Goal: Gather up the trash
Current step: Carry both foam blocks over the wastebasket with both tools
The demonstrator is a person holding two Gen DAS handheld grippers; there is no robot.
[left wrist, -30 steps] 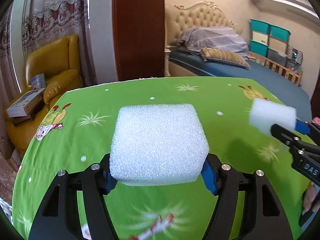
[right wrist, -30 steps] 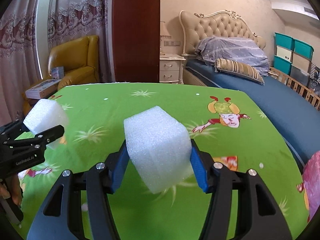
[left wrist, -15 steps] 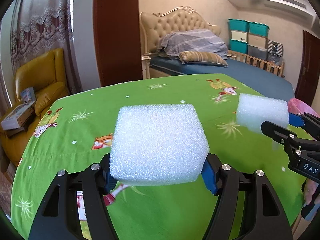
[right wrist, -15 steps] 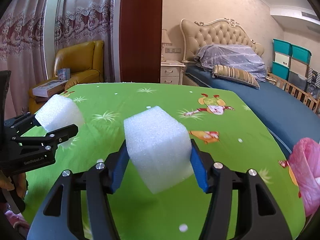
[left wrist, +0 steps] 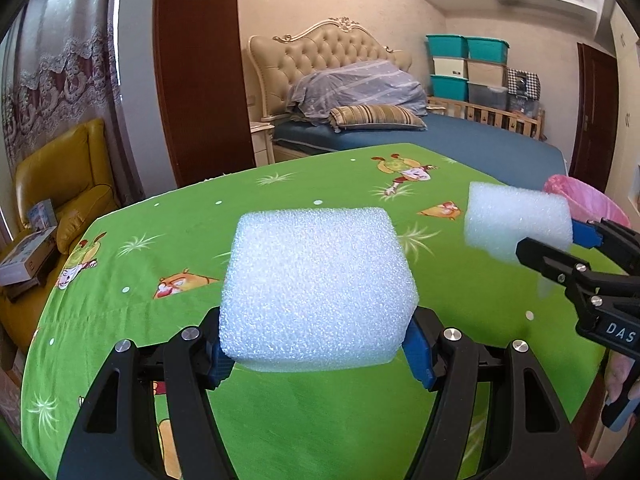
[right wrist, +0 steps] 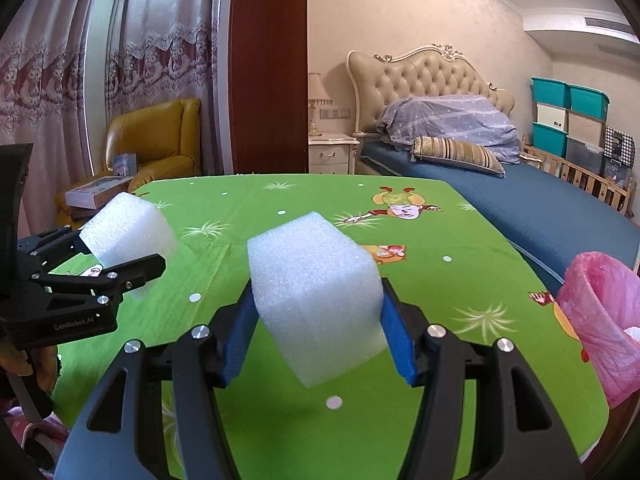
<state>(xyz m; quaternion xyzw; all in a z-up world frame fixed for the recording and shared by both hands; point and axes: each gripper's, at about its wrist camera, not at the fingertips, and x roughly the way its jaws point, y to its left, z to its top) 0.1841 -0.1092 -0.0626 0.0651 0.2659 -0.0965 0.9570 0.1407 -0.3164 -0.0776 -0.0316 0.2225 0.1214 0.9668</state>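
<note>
Only right view: foam (right wrist: 316, 300), bag's mouth (right wrist: 600, 312)

Open green tablecloth (right wrist: 460, 288) ahead — pink bin bag (right wrist: 600, 320) at right edge.

You swing both grippers to the right across the green tablecloth (left wrist: 280, 420). In your left wrist view the yellow armchair (left wrist: 60, 176) slides toward the left edge, and the pink bag (left wrist: 588, 204) comes into sight behind the foam block (left wrist: 516, 220) in your right gripper (left wrist: 560, 248). In your right wrist view the pink bag (right wrist: 600, 320) grows from a sliver at the edge to an open mouth at the table's right side, closer to you now.
</note>
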